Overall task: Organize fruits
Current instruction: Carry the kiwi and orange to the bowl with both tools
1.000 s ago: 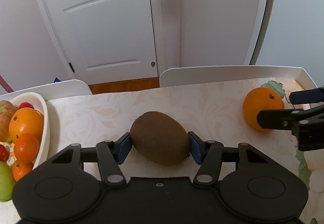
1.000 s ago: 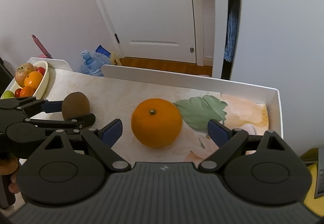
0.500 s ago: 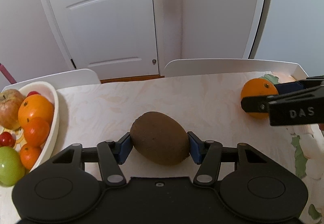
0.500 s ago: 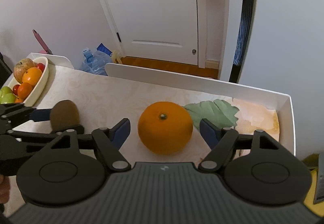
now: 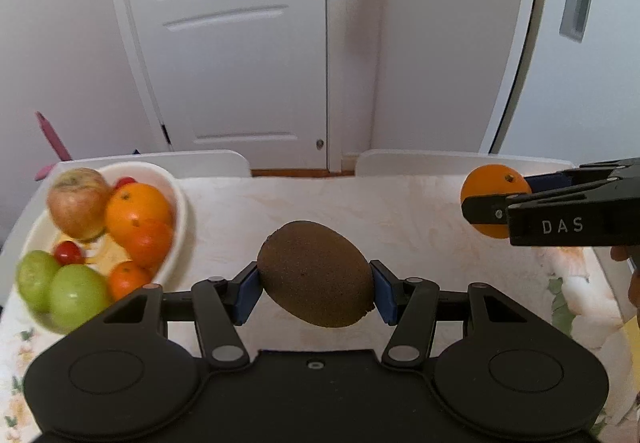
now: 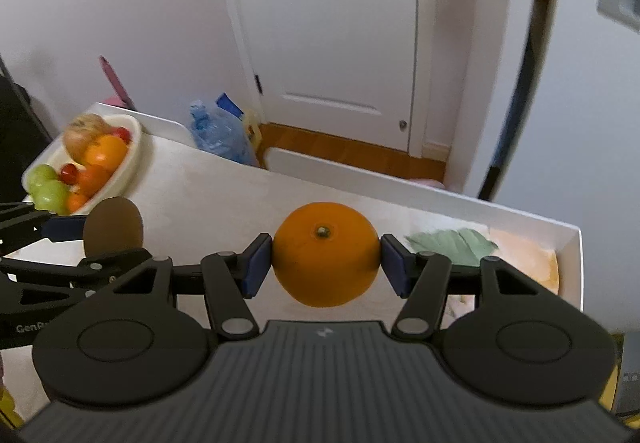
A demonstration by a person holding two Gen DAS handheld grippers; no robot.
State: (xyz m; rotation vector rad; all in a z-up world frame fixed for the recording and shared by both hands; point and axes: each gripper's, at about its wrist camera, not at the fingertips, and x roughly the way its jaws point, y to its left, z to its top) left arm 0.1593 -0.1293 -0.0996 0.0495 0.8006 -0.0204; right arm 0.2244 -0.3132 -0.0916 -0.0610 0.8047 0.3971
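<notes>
My left gripper (image 5: 316, 291) is shut on a brown kiwi (image 5: 316, 275), held off the table; the kiwi (image 6: 113, 225) also shows at the left of the right wrist view. An orange (image 6: 326, 255) sits between the blue pads of my right gripper (image 6: 326, 267). Its jaws are closing and both pads touch the fruit. In the left wrist view the same orange (image 5: 492, 187) is at the far right. A white bowl (image 5: 180, 203) at the left holds an apple, oranges, green fruits and small red ones.
The table has a pale patterned cloth (image 5: 400, 215) and a raised white rim (image 6: 440, 199). A green leaf print (image 6: 452, 243) lies behind the orange. On the floor beyond stands a blue plastic bottle (image 6: 218, 131), in front of a white door (image 6: 332, 23).
The right jaws came in from wide open onto the orange. Both grippers rose with their fruit. In the left wrist view the bowl came further into view.
</notes>
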